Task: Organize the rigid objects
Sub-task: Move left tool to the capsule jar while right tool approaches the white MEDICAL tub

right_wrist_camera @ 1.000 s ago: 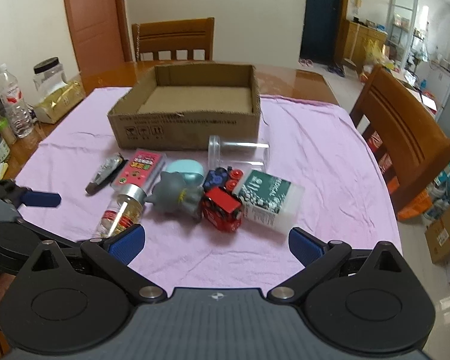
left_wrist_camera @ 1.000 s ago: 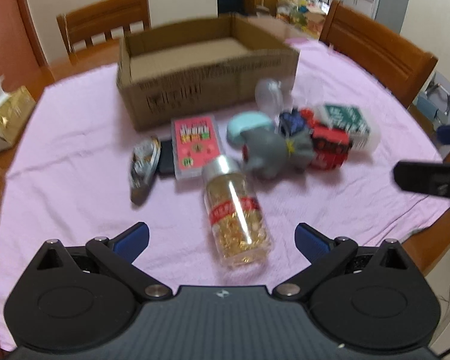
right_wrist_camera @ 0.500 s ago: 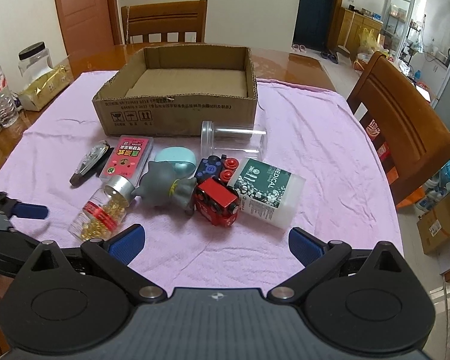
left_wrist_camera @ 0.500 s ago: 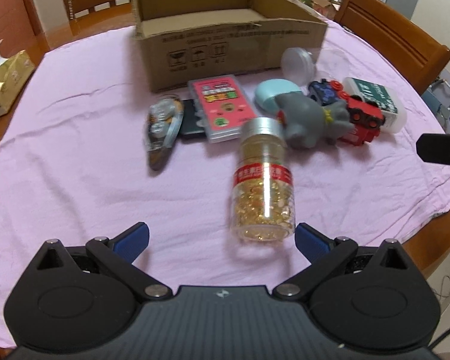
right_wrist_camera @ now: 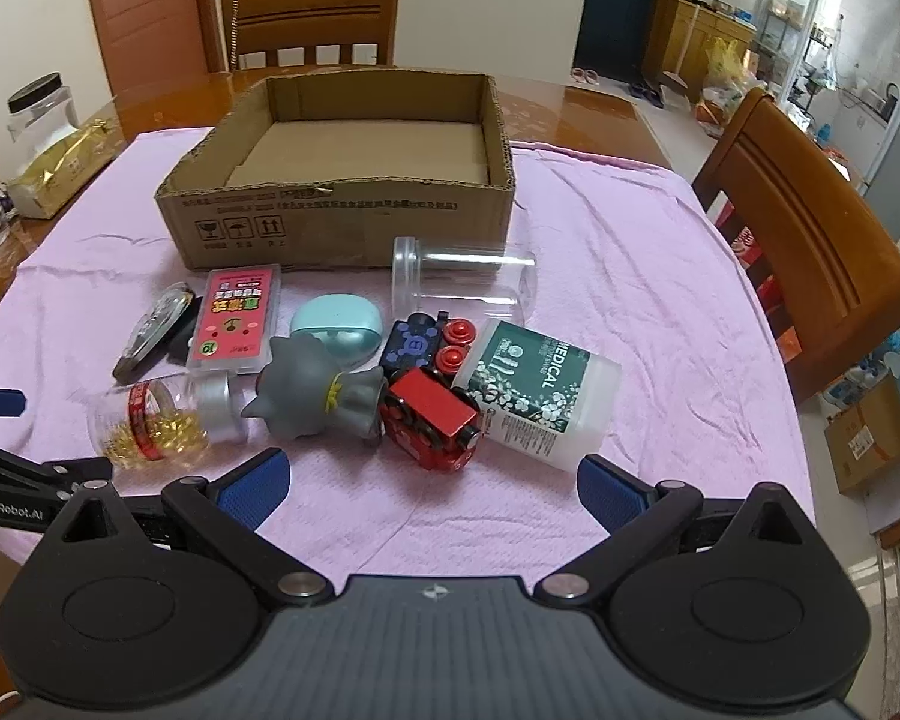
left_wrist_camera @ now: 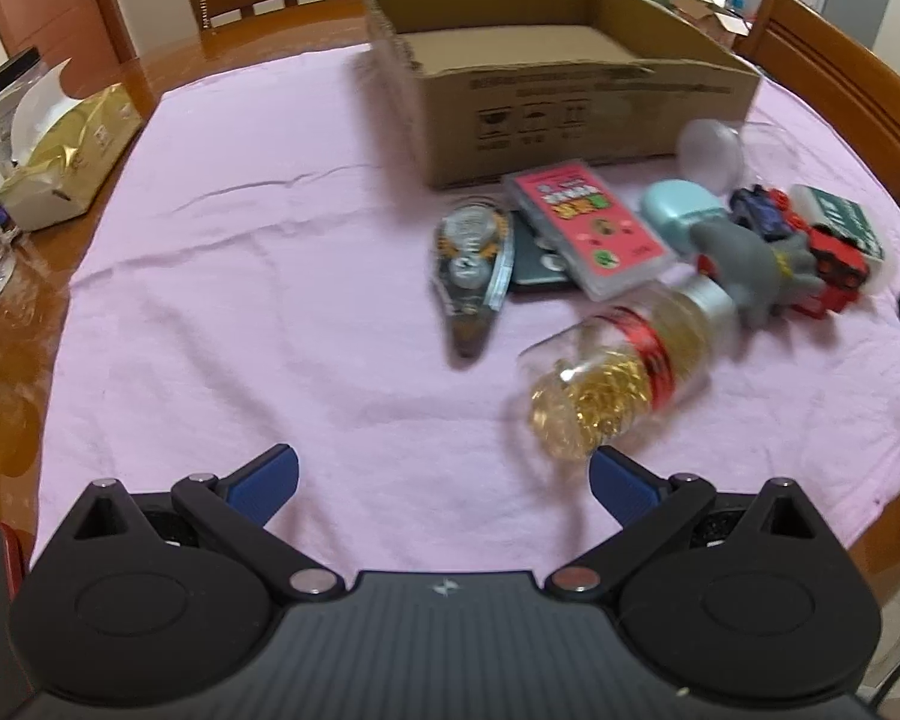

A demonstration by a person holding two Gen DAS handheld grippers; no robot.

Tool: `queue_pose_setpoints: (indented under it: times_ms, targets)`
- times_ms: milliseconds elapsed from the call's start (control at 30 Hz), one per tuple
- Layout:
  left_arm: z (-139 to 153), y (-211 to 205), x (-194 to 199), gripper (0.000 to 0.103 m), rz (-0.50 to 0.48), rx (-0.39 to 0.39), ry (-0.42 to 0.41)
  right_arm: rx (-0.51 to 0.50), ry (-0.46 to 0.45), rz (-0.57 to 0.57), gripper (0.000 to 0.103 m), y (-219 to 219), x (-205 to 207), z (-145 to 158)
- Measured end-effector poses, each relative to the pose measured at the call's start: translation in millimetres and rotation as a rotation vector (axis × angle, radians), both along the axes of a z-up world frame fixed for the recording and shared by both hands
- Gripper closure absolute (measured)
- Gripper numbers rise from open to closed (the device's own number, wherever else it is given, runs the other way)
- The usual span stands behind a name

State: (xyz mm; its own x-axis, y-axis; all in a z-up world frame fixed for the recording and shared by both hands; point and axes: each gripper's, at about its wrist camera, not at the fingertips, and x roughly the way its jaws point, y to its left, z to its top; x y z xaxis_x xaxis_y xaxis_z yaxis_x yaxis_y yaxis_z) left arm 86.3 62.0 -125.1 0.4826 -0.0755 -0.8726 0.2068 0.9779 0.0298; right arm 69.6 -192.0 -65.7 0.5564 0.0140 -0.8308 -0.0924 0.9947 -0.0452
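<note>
An empty cardboard box (right_wrist_camera: pixel 342 222) (left_wrist_camera: pixel 570 120) stands on the pink cloth. In front of it lies a cluster: a bottle of gold capsules (right_wrist_camera: pixel 162 420) (left_wrist_camera: pixel 624 378) on its side, a pink card case (right_wrist_camera: pixel 237 318), a correction-tape dispenser (left_wrist_camera: pixel 471 270), a teal case (right_wrist_camera: pixel 339 330), a grey toy figure (right_wrist_camera: pixel 318 396), a red toy train (right_wrist_camera: pixel 432 420), a blue toy (right_wrist_camera: pixel 414 348), a clear jar (right_wrist_camera: pixel 462 282) and a white MEDICAL bottle (right_wrist_camera: pixel 534 393). My left gripper (left_wrist_camera: pixel 444 480) is open, just left of the capsule bottle. My right gripper (right_wrist_camera: pixel 432 489) is open before the train.
Wooden chairs (right_wrist_camera: pixel 810 252) (right_wrist_camera: pixel 315 21) stand at the right and far sides. A gold tissue pack (left_wrist_camera: pixel 66 162), a black-lidded jar (right_wrist_camera: pixel 39 105) and water bottles sit on the bare table at the left. Bare pink cloth (left_wrist_camera: pixel 240 300) spreads left of the cluster.
My left gripper has swung leftwards, so the capsule bottle sits at its right finger instead of between both. My right gripper has moved closer to the cluster. Nothing was grasped.
</note>
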Motion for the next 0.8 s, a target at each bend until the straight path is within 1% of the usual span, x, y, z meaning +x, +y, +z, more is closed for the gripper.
queue_pose_setpoints:
  times_ms: [133, 233, 400, 533, 733, 800]
  targets:
    - [-2, 7, 10, 0.001, 0.043, 0.006, -0.005, 0.000, 0.008, -0.020, 0.000, -3, 2, 1]
    - [-3, 6, 11, 0.001, 0.053, -0.011, 0.004, -0.002, 0.018, -0.022, 0.000, -8, 5, -1]
    - [-4, -8, -4, 0.001, 0.035, -0.024, 0.011, 0.023, 0.021, 0.000, 0.000, -21, 18, -6]
    - [-6, -30, -17, 0.001, 0.017, -0.079, 0.009, 0.036, 0.023, 0.052, 0.000, -27, 32, -8]
    - [-14, -61, -20, 0.001, -0.001, -0.060, -0.030, 0.052, 0.028, 0.113, 0.000, -39, 48, -9]
    - [-18, -70, -20, 0.001, 0.002, -0.027, -0.051, 0.052, 0.038, 0.122, 0.000, -44, 52, -12]
